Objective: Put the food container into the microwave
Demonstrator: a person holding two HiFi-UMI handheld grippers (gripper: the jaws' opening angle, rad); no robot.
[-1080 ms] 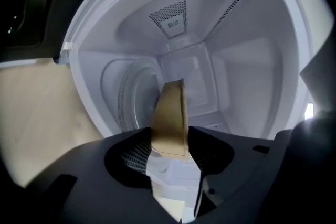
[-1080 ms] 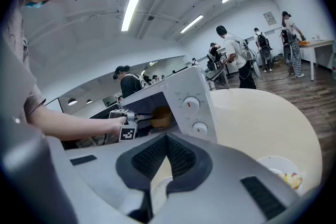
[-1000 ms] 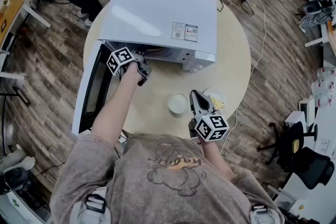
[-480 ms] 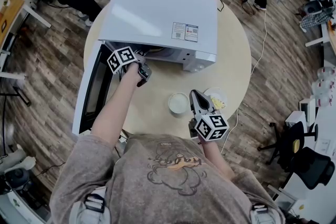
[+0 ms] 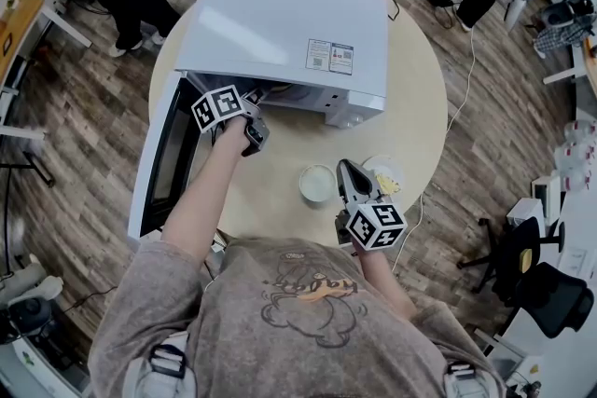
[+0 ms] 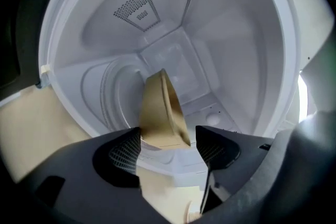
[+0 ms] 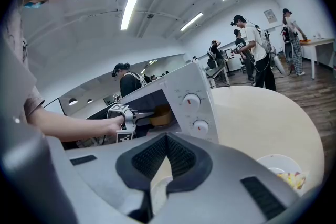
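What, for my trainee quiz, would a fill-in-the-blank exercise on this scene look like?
The microwave's door stands ____.
The food container is inside the ____.
The right gripper's jaws are ____.
The table is ____ in shape.
Missing words: open; microwave; shut; round.

Microwave (image 5: 289,33): white box, standing on the round beige table (image 5: 410,121). Its door (image 5: 160,161) is swung fully open to the left, and two round knobs (image 7: 191,100) sit one above the other on the front panel. The cavity is white inside and bare apart from the food container (image 6: 160,113). We note this as a tan, open-topped tub just inside the mouth, near the panel side. We cannot tell whether its base rests on the floor.
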